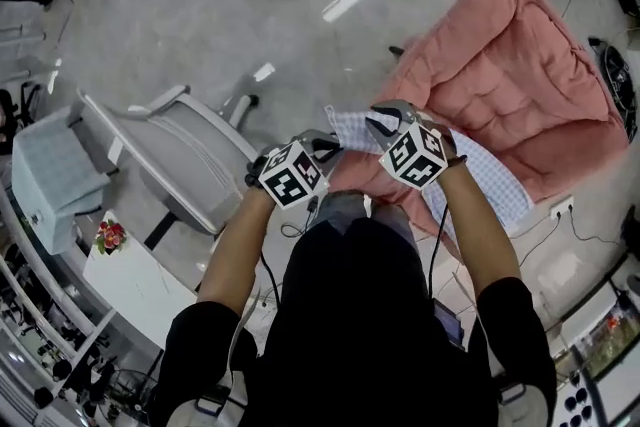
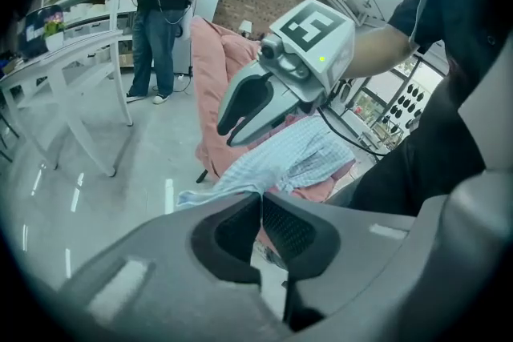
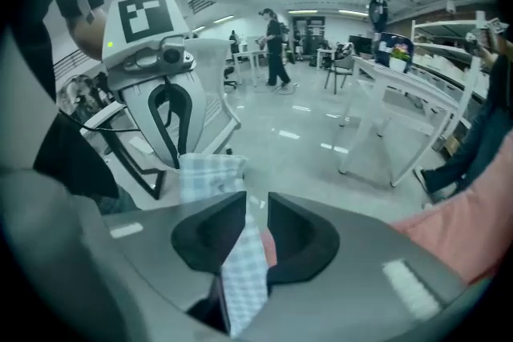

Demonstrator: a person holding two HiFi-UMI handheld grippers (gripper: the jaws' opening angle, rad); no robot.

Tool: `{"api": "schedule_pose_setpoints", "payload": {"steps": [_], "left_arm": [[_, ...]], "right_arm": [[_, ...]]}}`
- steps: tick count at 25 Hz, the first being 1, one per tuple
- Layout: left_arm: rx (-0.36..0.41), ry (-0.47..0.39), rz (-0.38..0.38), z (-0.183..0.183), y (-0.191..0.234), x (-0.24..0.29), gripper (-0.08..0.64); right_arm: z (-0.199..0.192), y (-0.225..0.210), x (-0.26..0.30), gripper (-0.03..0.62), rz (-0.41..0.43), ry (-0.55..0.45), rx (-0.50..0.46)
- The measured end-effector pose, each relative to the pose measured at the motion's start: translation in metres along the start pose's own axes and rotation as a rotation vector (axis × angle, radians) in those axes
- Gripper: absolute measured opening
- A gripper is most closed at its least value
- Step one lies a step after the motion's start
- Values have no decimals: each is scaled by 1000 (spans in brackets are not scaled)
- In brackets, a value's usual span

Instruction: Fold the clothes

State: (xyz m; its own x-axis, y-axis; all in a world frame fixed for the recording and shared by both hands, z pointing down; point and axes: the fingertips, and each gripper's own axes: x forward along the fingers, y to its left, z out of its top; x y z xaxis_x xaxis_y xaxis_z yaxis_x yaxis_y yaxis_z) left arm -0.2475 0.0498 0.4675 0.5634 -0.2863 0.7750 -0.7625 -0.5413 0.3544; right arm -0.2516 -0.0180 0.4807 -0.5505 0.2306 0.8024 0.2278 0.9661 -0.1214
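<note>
The cloth (image 2: 296, 160) is blue and white with small checks. It hangs in the air in front of the person, partly over a big pink cushion (image 1: 510, 65) that sits on the floor. The two grippers are close together, just above the near edge of the cushion.

The left gripper (image 2: 259, 204) has its fingers (image 2: 292, 228) pressed tight together. An edge of the cloth comes out right at their tips, so it looks pinched there. The right gripper (image 3: 256, 208) has its fingers (image 3: 300, 232) a little way apart. A strip of the cloth runs down through the gap and lies against one finger only. The other finger does not touch it, so this side is not squeezing the cloth.

I think this is an early step. The cloth is bunched and not flat, and no neat fold shows yet. The person seems to be finding good spots to hold along one edge.

Next, I think the right fingers need to close on the cloth. If they do not, that side may slip out and drop. Then both grippers can move apart to pull the edge straight before laying it down to fold.

No words or brand names can be read. The cube (image 1: 290, 177) on each gripper shows only black and white squares. The cloth shows no label.
</note>
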Motion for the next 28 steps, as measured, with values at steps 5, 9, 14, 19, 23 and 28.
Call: {"api": "schedule_pose_setpoints", "payload": {"steps": [5,9,14,19,23,28], "left_arm": [[-50,-17,46,-16,-7,-2,15],[-82,-9,81,-37,-4,0,15],[-143,-28,131,-52,-8,3,15],[-165,-45,166,-62,-6,7,15],[-170,-50,193,-72,-14,11,15],[-176,-44,193,-81,-24,22,15]], "right_arm": [[0,22,42,137,243,111,-145],[-7,35,70,155,396,205,-209],[-20,52,92,170,547,308,-277],[-32,62,111,181,669,404,-269],[-48,80,117,202,761,485,-251],[-69,88,120,202,776,556,-283]]}}
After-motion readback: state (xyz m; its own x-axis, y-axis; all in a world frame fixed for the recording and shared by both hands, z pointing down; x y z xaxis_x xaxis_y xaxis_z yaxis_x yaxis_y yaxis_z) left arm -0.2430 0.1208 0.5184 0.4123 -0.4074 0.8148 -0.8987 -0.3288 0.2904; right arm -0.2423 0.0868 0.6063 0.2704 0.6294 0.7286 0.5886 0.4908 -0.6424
